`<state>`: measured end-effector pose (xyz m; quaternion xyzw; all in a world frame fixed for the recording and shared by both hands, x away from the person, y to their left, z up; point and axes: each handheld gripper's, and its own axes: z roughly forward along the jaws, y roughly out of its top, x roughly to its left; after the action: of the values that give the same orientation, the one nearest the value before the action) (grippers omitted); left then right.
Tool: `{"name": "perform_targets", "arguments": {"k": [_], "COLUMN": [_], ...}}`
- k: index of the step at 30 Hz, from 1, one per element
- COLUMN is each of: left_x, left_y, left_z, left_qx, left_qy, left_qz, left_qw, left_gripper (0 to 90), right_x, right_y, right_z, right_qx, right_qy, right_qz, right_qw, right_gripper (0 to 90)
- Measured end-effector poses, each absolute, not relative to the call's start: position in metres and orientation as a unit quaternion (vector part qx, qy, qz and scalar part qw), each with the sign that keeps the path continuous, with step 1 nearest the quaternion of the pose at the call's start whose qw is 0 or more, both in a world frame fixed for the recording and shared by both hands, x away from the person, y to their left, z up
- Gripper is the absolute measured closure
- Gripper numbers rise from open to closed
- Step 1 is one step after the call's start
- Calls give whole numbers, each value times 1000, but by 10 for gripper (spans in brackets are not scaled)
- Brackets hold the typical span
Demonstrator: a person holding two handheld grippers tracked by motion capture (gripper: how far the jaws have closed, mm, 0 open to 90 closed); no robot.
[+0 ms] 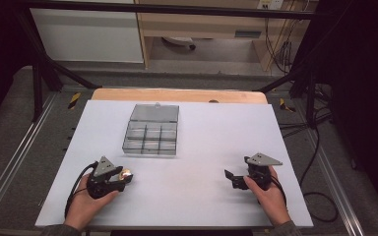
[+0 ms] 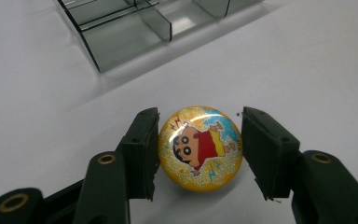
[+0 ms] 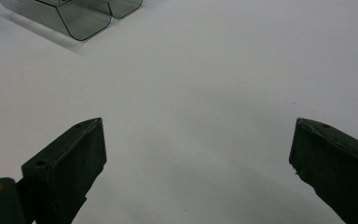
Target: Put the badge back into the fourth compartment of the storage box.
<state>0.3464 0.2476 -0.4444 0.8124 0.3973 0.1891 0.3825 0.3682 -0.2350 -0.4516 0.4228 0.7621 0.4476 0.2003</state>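
Observation:
A round yellow glitter badge (image 2: 199,148) printed with a cartoon child in a red shirt sits between the jaws of my left gripper (image 2: 200,115). Both jaws press its sides, low over the white table. From above, the badge (image 1: 126,174) shows at the tip of the left gripper (image 1: 122,177), near the table's front left. My right gripper (image 1: 230,179) rests at the front right, open, with bare table between its jaws (image 3: 196,123). A clear compartment box (image 1: 150,135) stands at the middle back, its lid lying open behind it.
The white sheet (image 1: 202,147) covers a wooden table whose far edge (image 1: 177,94) shows behind it. The box's corner compartments look bare in the left gripper view (image 2: 121,32) and the right gripper view (image 3: 74,16). Black frame posts stand at both far corners.

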Motion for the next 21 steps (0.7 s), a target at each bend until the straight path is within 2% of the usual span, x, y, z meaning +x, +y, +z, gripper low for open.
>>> {"name": "perform_targets", "arguments": {"k": [21], "left_x": [358], "left_y": [251], "left_z": [-421], "left_qx": [793], "left_qy": [398], "left_qz": [199], "left_qw": [417], "left_gripper": [478], "right_x": [367], "right_y": [-235], "right_z": [-454], "right_qx": [431], "right_qy": [757], "right_qz": [450], "right_qw": [194], "right_gripper": [42]}}
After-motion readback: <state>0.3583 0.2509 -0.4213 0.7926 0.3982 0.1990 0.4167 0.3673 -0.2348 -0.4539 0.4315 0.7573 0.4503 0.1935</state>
